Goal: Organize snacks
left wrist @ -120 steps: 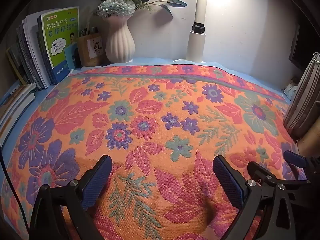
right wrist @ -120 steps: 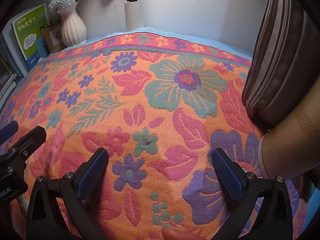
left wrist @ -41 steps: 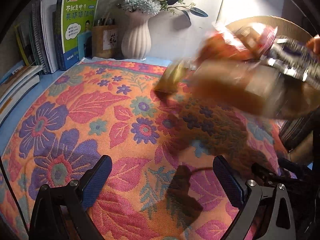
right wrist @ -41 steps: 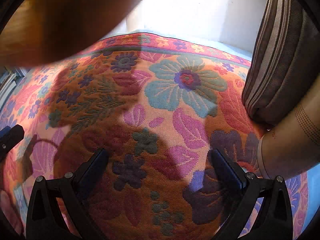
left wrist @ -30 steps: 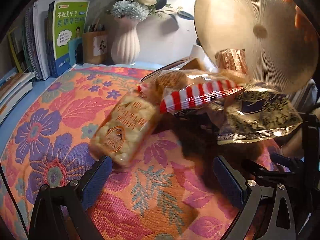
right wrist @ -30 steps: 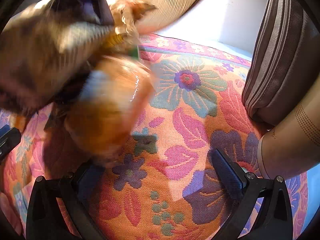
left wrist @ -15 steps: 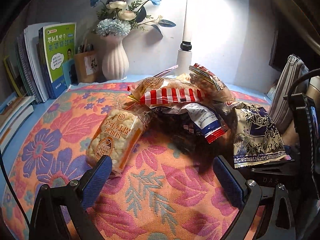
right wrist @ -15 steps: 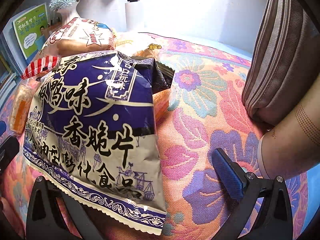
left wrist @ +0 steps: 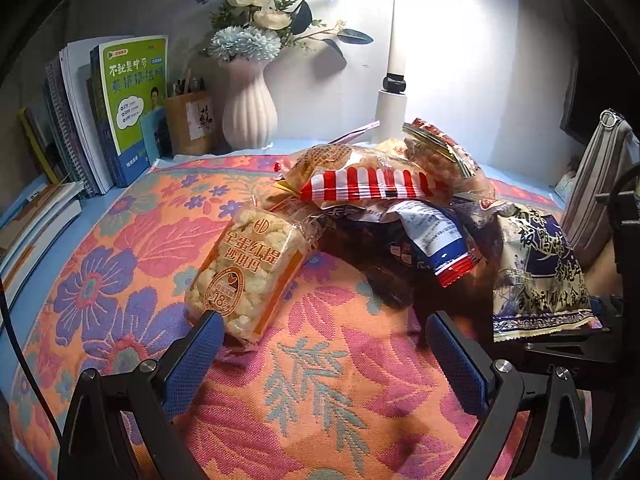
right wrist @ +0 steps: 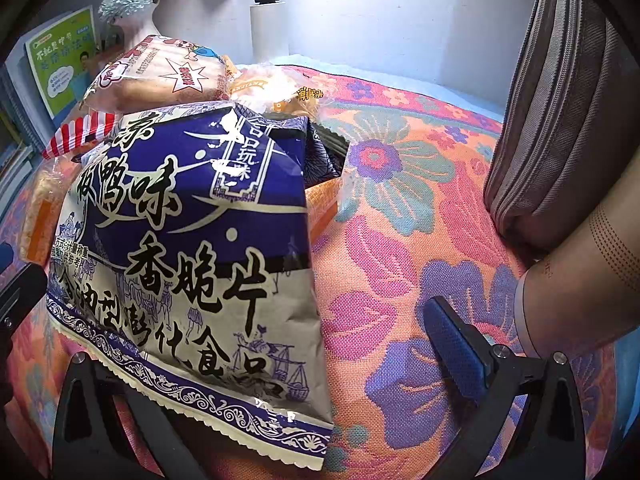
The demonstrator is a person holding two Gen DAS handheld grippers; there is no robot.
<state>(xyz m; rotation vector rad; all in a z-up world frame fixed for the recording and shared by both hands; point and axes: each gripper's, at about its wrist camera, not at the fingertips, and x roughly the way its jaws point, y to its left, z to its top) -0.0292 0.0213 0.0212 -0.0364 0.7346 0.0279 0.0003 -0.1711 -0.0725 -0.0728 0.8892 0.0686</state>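
Your left gripper [left wrist: 324, 354] hovers low over the orange floral woven cloth [left wrist: 320, 380] on the counter, fingers spread and empty, the clear orange-labelled pack of puffed egg crisps [left wrist: 248, 272] just beyond its left finger. Your right gripper [right wrist: 256, 364] is also spread; the blue-and-white printed crisp bag [right wrist: 192, 256] lies over its left finger, not pinched. Behind these, the other snacks sit heaped mid-cloth, a red-and-white striped pouch [left wrist: 368, 184] on top. Beyond stand a ribbed white vase [left wrist: 249, 108] and upright books [left wrist: 108, 112]. Sorting hasn't begun, I judge; start by closing on the nearest loose pack and lifting it clear of the pile.
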